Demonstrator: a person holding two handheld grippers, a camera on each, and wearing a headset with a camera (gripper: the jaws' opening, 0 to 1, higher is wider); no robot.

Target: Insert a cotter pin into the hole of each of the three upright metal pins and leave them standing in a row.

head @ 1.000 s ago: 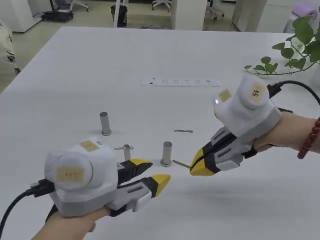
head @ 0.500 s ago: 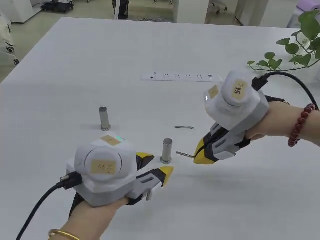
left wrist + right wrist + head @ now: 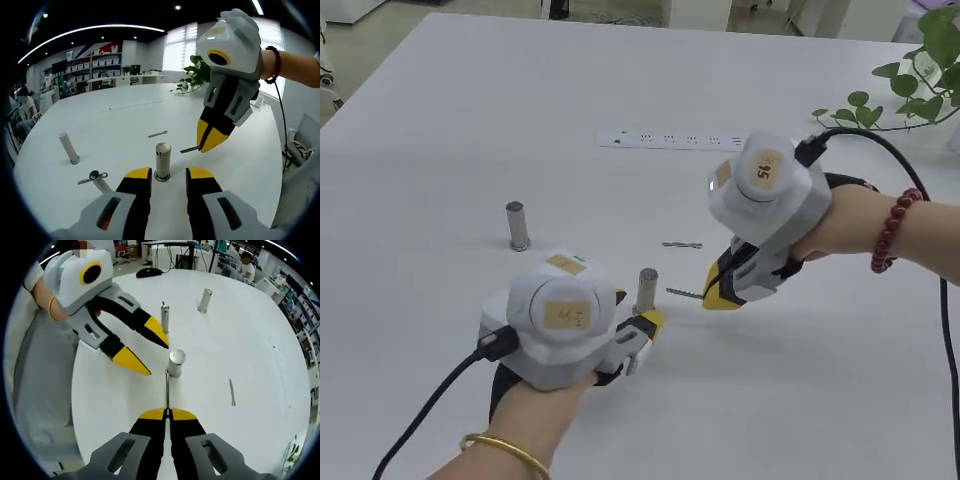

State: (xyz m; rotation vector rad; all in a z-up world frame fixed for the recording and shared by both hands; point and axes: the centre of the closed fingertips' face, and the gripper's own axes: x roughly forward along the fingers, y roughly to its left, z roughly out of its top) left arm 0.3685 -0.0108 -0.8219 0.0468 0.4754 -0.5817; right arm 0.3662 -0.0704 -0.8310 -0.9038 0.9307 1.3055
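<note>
White table (image 3: pixel 470 120). The left gripper (image 3: pixel 645 325) has empty fingers parted just before an upright metal pin (image 3: pixel 647 290), likely to steady it. The right gripper (image 3: pixel 712 297), fingers closed on a cotter pin (image 3: pixel 682 293), aims it at the pin's hole.

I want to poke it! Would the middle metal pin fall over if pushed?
Probably: the middle pin is tall and narrow on a small base, so a sideways push could tip it. It looks like solid metal, so likely heavy for its size. Lying down, its round body would probably roll.
</note>
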